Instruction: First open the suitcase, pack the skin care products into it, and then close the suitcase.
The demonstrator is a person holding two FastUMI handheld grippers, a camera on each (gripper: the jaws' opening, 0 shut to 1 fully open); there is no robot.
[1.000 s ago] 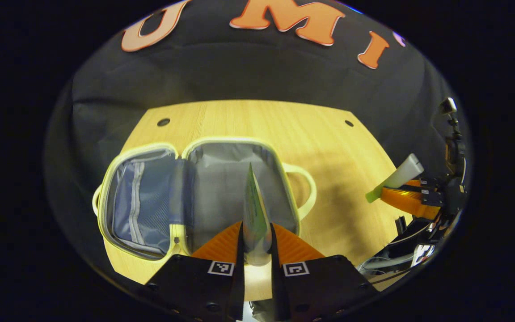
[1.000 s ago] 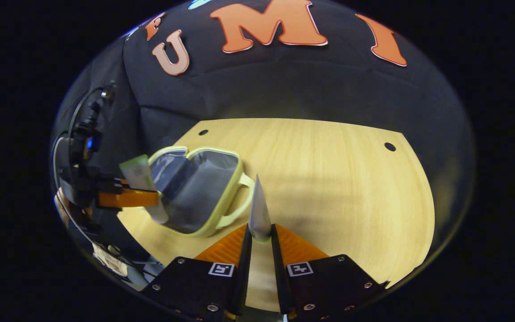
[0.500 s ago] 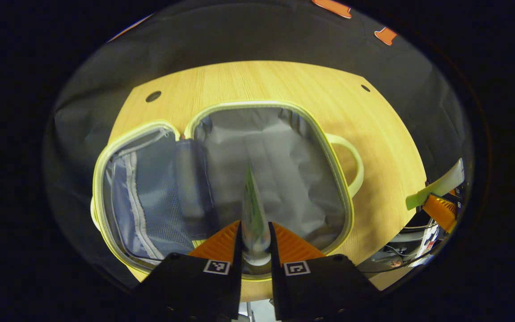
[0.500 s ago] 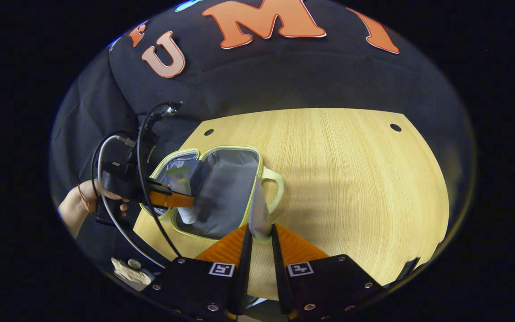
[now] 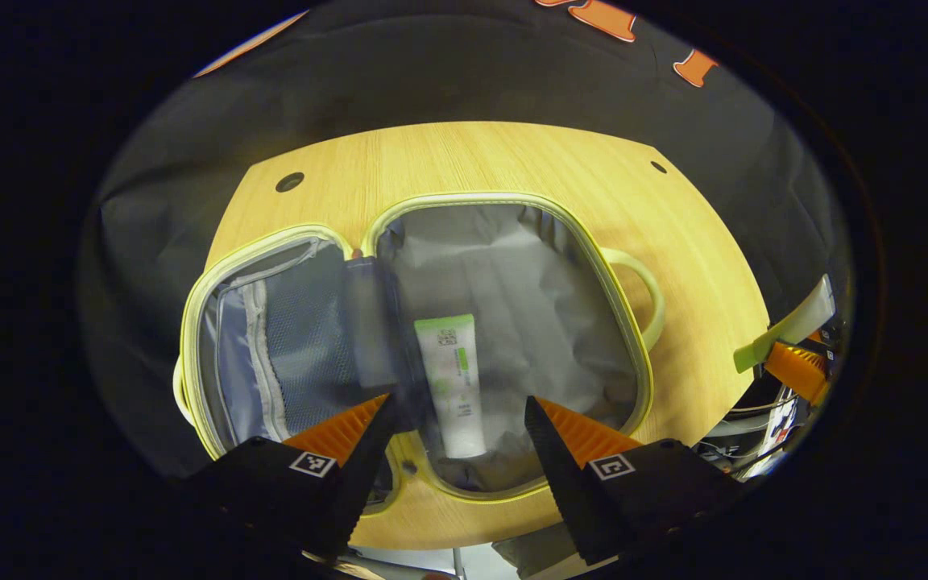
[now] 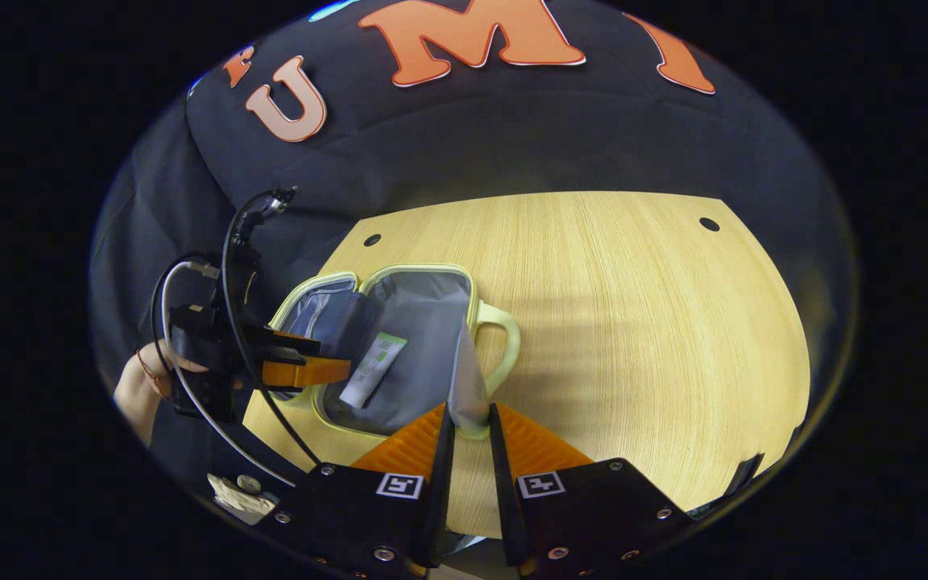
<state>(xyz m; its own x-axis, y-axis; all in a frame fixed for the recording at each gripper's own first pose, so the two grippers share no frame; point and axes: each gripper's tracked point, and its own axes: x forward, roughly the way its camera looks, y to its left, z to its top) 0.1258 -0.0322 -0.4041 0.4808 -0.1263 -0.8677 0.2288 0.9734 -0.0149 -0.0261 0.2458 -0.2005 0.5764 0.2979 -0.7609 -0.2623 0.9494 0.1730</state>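
Suitcase (image 5: 641, 379) lies opened flat on the wooden table (image 5: 512, 153); mesh-pocket half to the left in the left gripper view, plain grey-lined half to the right, handle (image 5: 648, 294) on the far right edge. First tube (image 5: 453, 379) lies flat on the grey lining of the right-hand half, near the hinge fold; its long axis runs roughly from the near rim toward the far rim, green-banded flat crimp end pointing away from the left gripper, white cap end toward it; it touches neither finger. Left gripper (image 5: 457, 419) is released, fingers spread wide either side of the tube and above the near rim.

Right gripper (image 6: 468, 435) is clenched on a second tube (image 6: 466, 379), both fingers pressing its lower end; this tube stands nearly upright, narrow crimp edge pointing up and away along the fingers; it hovers over the suitcase's handle-side rim, not yet inside.

Assessment: packing is part done; the step in hand appears to be placing the second tube. Recommended: withdraw the left gripper first to free the compartment; carry the second tube inboard of the rim, lower it close to the lining, tilt its axis parallel with the first tube and beside it; release only once low, so that it cannot bounce onto the zip track and obstruct closing.
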